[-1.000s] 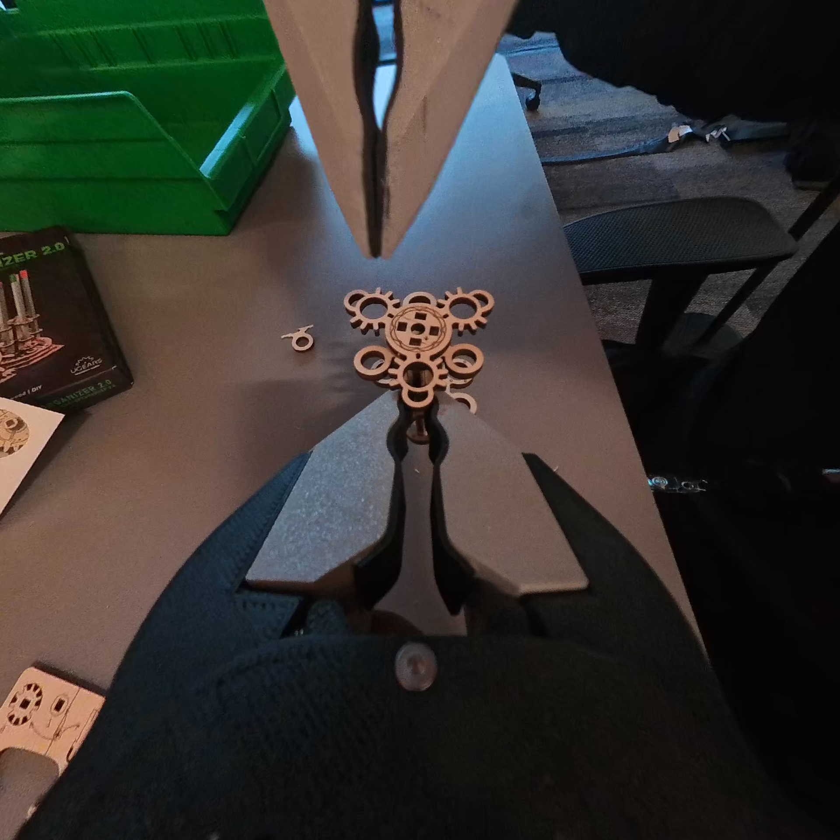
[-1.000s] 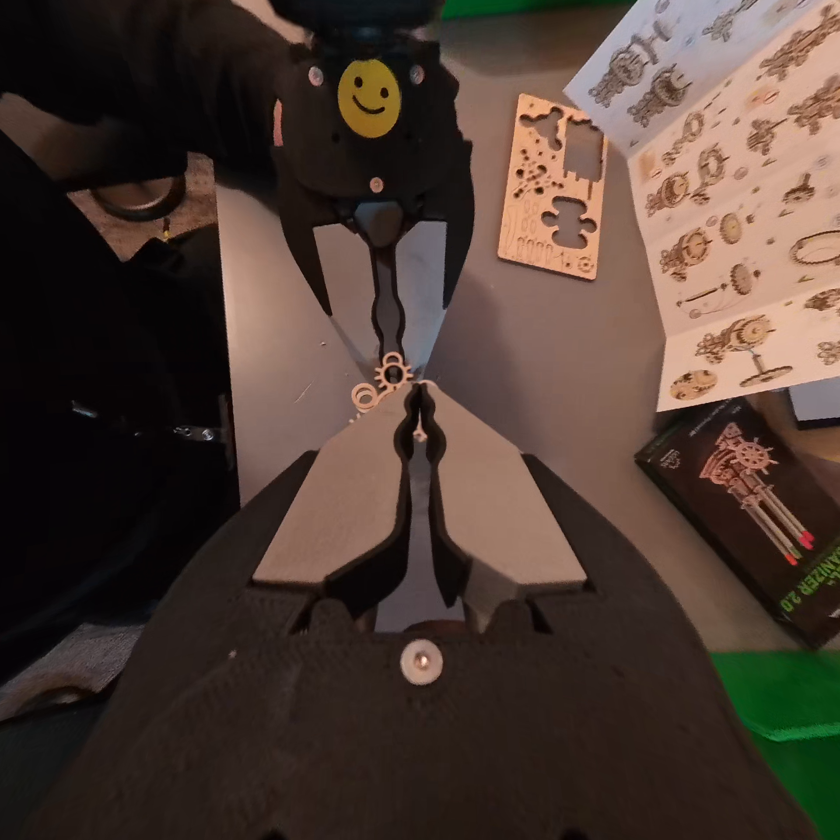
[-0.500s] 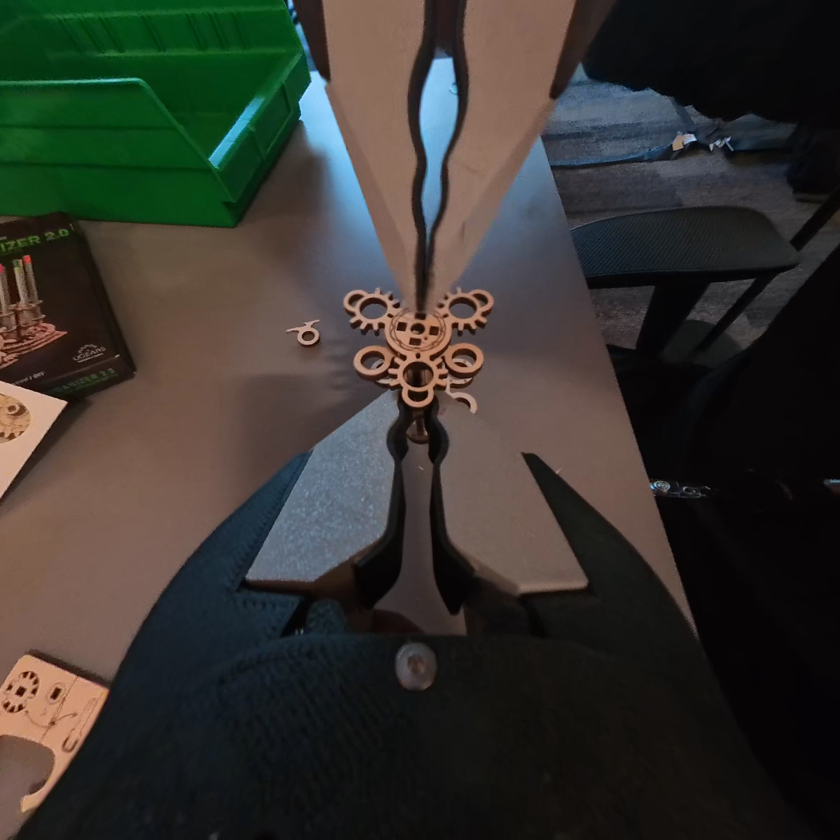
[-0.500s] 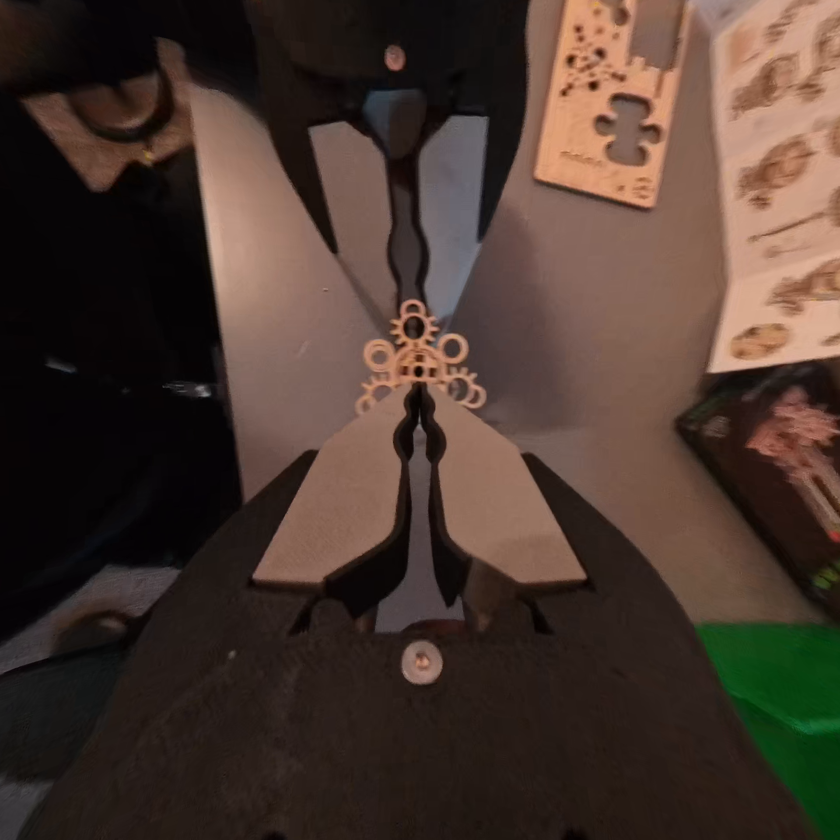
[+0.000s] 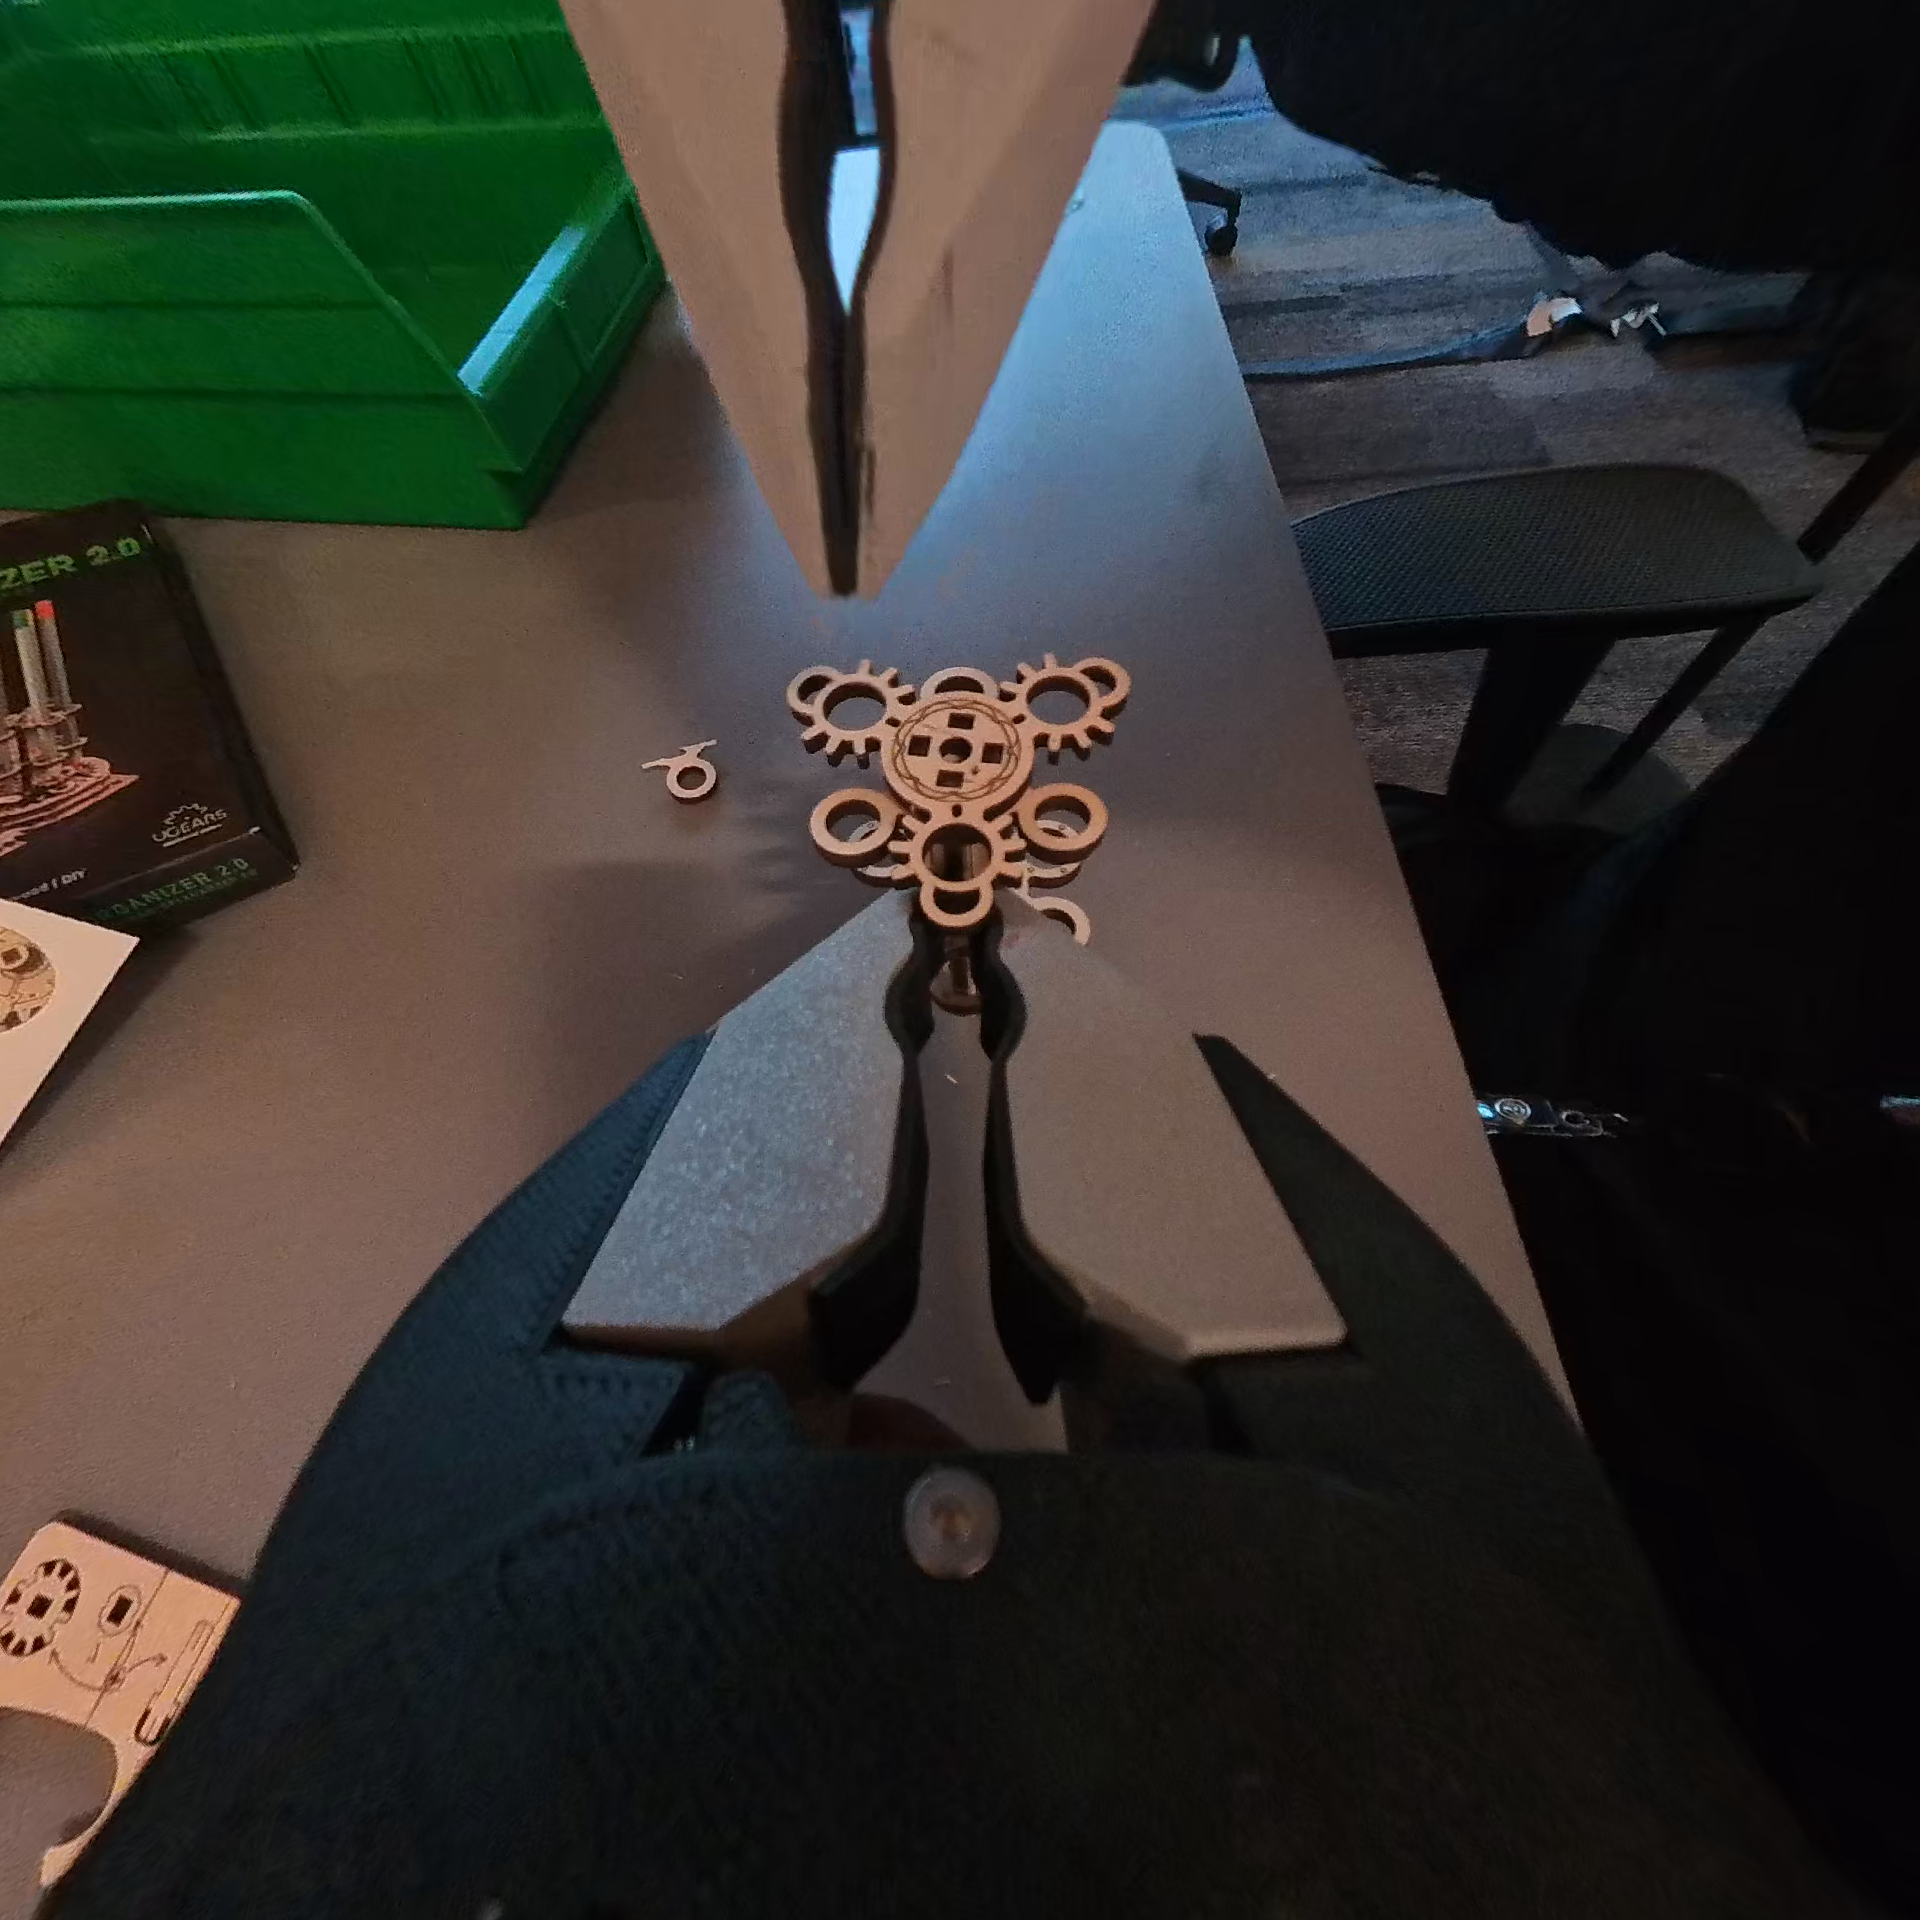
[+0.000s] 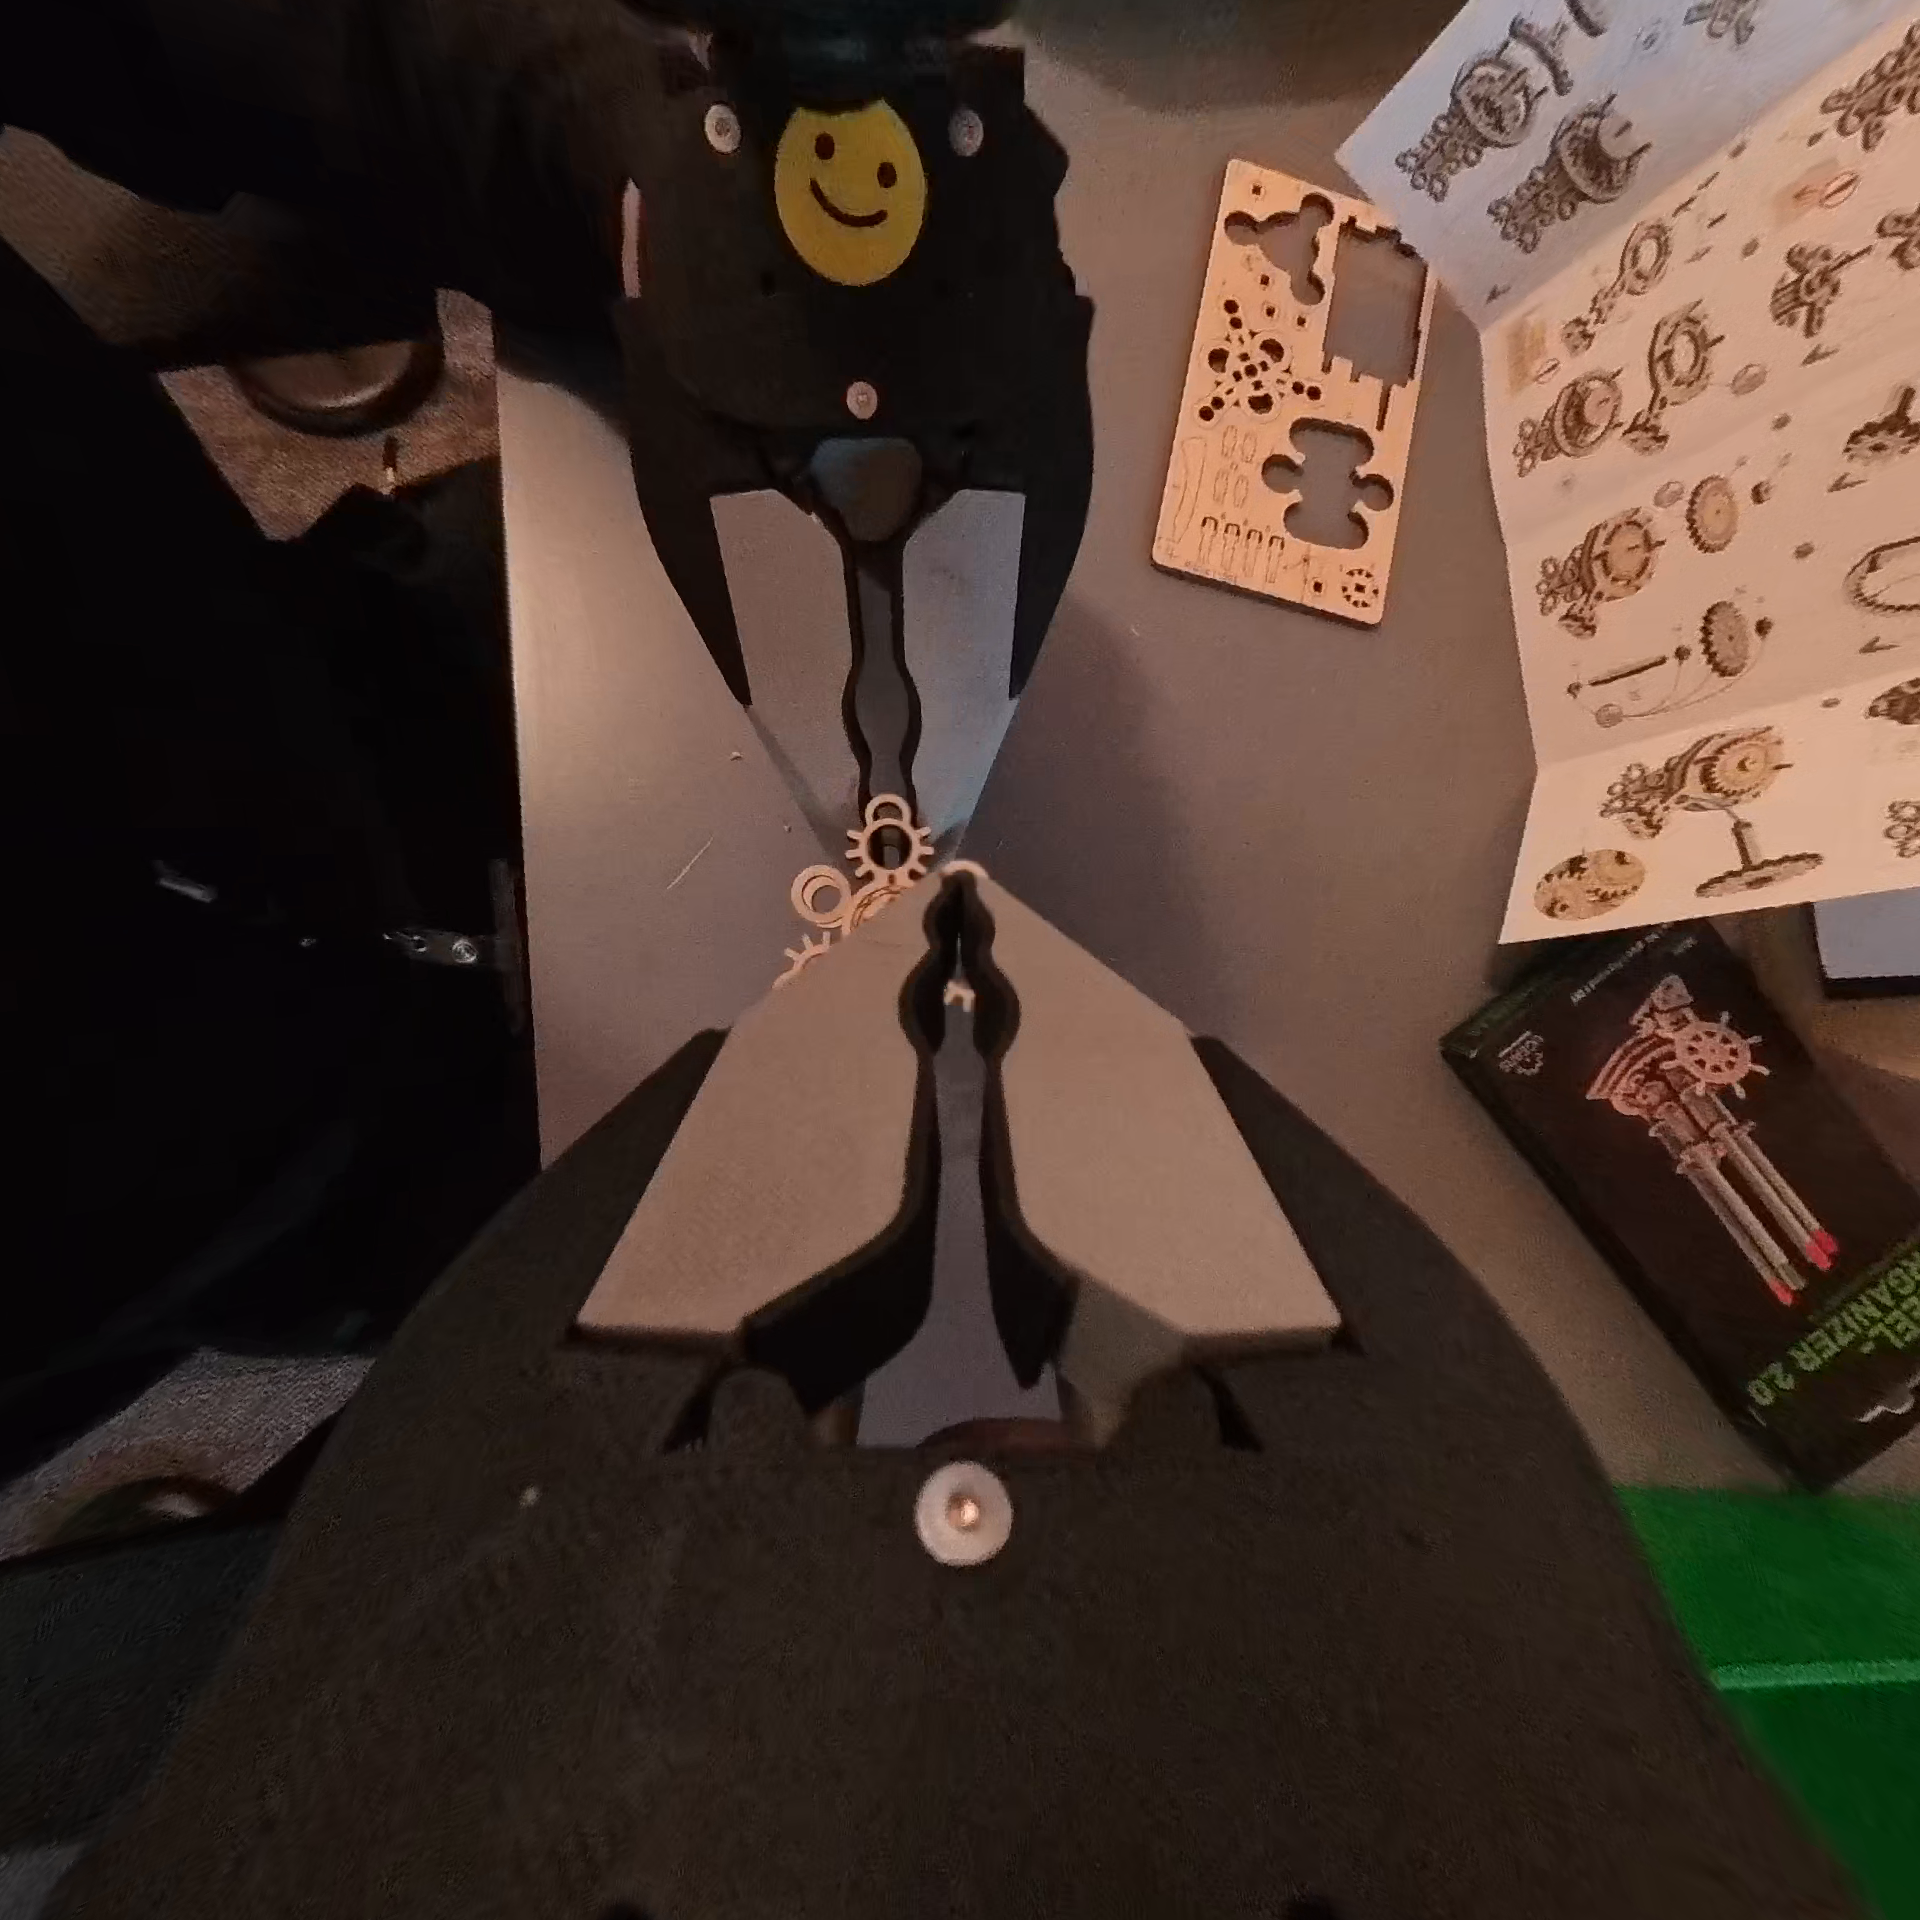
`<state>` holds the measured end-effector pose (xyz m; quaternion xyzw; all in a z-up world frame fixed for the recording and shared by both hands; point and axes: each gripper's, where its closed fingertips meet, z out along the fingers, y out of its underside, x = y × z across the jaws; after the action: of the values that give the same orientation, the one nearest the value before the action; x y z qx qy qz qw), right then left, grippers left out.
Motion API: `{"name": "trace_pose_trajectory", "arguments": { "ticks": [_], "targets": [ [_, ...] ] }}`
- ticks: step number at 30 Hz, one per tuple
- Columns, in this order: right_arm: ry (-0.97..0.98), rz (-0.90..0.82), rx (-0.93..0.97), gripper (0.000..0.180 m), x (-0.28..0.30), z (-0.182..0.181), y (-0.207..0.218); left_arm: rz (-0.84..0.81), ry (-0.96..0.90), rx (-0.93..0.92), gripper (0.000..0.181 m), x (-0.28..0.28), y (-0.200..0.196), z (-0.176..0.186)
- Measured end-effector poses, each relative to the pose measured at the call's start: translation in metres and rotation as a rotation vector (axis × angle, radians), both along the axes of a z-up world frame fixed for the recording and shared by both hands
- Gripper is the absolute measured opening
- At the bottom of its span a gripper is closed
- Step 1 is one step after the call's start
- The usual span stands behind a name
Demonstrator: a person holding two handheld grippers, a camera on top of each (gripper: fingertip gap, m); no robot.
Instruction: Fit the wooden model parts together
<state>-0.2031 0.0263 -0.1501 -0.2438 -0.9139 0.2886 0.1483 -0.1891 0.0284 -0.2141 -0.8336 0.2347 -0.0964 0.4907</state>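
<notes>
In the left wrist view, green bins (image 5: pixel 260 312) fill the upper left of the frame, with a dark box (image 5: pixel 114 717) below them and a punched-out wooden sheet (image 5: pixel 94 1652) at the lower left, all on the grey bench (image 5: pixel 468 1039). A small loose ring piece (image 5: pixel 686 771) lies just left of centre. At centre, the gear assembly (image 5: pixel 956 774), a cluster of toothed rings around a round hub, is held off the bench by the left tongs (image 5: pixel 958 935), which are clamped on its lower ring and pin. Above it, at the top centre, the right tongs (image 5: pixel 844 582) hang with their tips pressed together, clear of the assembly.

Half a second ago those tips were down on the hub; now they have lifted away, which suggests a press on the hub has finished or been broken off. In the right wrist view, a tiny pale sliver shows between the right tongs (image 6: pixel 961 914), but whether they grip a part cannot be told. At the right of that frame lie the instruction sheet (image 6: pixel 1714 468) and the box (image 6: pixel 1714 1195). The loose ring is likely a part yet to be fitted.
</notes>
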Motion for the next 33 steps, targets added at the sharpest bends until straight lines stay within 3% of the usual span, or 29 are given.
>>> {"name": "trace_pose_trajectory", "arguments": {
  "ticks": [5, 10, 14, 20, 25, 30, 33],
  "targets": [
    [-0.081, 0.016, 0.085, 0.0, 0.005, -0.032, 0.002, 0.01, 0.008, 0.0, 0.001, -0.003, 0.0, 0.0],
    [-0.032, 0.024, 0.04, 0.0, 0.003, -0.005, -0.001, 0.004, 0.006, 0.002, 0.001, -0.001, 0.0, 0.0],
    [-0.11, 0.037, 0.103, 0.0, 0.007, -0.03, 0.002, 0.005, 0.004, 0.001, 0.001, -0.001, 0.0, 0.0],
    [-0.036, 0.027, 0.066, 0.0, 0.001, -0.001, 0.002, 0.003, 0.01, 0.003, 0.001, 0.0, 0.0, 0.0],
    [-0.116, 0.026, 0.119, 0.0, 0.002, -0.03, 0.005, 0.017, 0.011, 0.001, 0.001, -0.003, 0.001, 0.0],
    [-0.058, 0.044, 0.063, 0.0, 0.003, 0.003, 0.0, 0.0, 0.009, 0.002, 0.001, 0.001, 0.0, 0.0],
    [-0.097, 0.055, 0.106, 0.0, 0.006, -0.009, -0.002, -0.001, 0.005, 0.0, 0.001, 0.001, 0.001, 0.0]
  ]
}}
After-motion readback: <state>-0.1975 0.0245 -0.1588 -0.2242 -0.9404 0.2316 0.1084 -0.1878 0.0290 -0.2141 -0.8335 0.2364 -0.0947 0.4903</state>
